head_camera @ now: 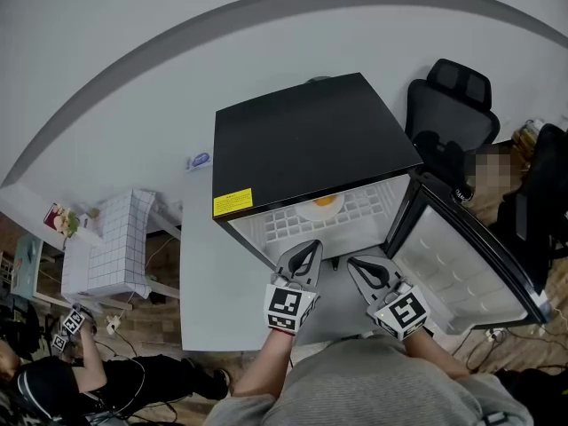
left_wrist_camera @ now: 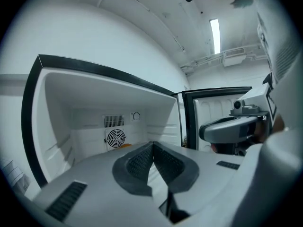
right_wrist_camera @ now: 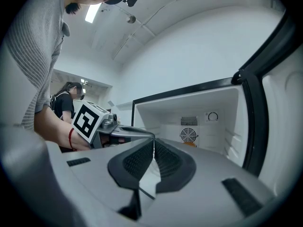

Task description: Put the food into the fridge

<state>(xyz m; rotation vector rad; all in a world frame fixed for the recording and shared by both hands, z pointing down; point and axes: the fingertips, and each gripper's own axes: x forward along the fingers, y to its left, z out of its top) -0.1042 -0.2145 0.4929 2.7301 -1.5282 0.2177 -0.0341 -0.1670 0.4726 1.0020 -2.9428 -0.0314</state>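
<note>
Sitting on the shelf inside the fridge (head_camera: 302, 140), the orange food (head_camera: 325, 201) lies at twelve o'clock from both tongs. The left gripper (head_camera: 312, 245) and the right gripper (head_camera: 357, 261) are closed and empty. The open door (head_camera: 461, 264) stands at three o'clock, nearer the right one.

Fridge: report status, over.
Left tool shut, empty. Right tool shut, empty. Food already inside fridge. Door open, nothing in the way.
</note>
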